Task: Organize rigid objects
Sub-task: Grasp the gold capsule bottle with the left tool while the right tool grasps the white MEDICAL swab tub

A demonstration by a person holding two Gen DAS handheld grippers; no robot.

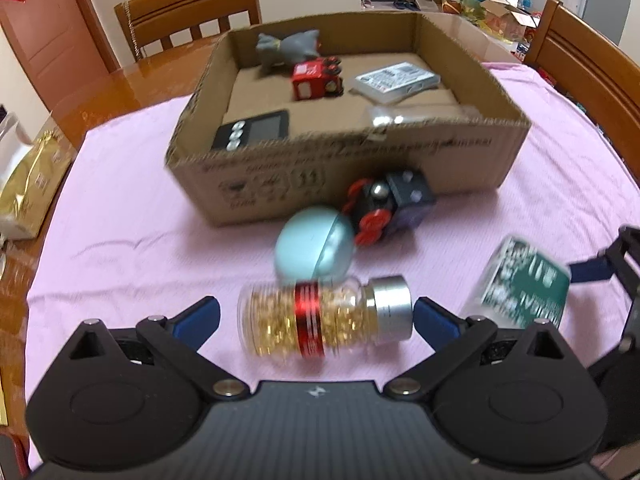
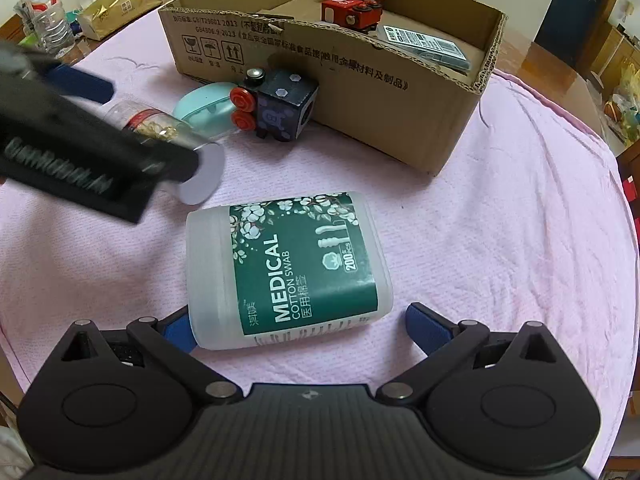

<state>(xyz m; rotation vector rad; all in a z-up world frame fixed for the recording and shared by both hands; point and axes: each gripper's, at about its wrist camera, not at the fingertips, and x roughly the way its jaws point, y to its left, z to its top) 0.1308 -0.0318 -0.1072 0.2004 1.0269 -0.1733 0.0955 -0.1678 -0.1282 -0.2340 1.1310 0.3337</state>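
Note:
A clear bottle of gold capsules (image 1: 324,316) with a red band and silver cap lies on its side on the pink cloth. My left gripper (image 1: 318,314) is open around it, one blue fingertip beside each end. A white box of cotton swabs with a green label (image 2: 296,268) lies between the fingers of my right gripper (image 2: 298,322), also open. A teal egg-shaped case (image 1: 314,248) and a black toy train with red wheels (image 1: 386,208) rest against the front wall of the cardboard box (image 1: 340,176). The box holds a grey toy animal (image 1: 288,46), a red toy car (image 1: 318,78), a card pack (image 1: 396,82) and a black timer (image 1: 254,130).
The pink cloth (image 2: 520,240) covers a wooden table. Wooden chairs (image 1: 188,4) stand behind the box and at the right. A gold bag (image 1: 28,184) lies at the table's left edge, and a water bottle (image 2: 46,8) stands beyond it.

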